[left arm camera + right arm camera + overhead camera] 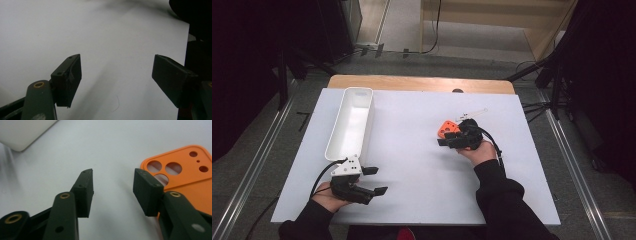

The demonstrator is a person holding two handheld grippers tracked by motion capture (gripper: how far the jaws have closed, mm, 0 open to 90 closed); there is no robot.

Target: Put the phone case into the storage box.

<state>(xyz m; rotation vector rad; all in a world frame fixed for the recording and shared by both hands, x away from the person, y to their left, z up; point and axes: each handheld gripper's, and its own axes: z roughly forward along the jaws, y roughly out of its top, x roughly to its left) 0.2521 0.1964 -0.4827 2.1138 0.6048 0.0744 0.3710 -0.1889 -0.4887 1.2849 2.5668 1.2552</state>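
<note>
The white-covered table [422, 165] carries a long white tray [351, 122] at upper left. The left gripper [374, 180] sits at lower left, jaws wide apart and empty. The right gripper [113, 191], right of centre, is open beside the flat orange phone case [185, 180], one jaw over its edge.

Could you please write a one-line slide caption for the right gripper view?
Open right gripper poised beside an orange phone case on the white table.
</note>
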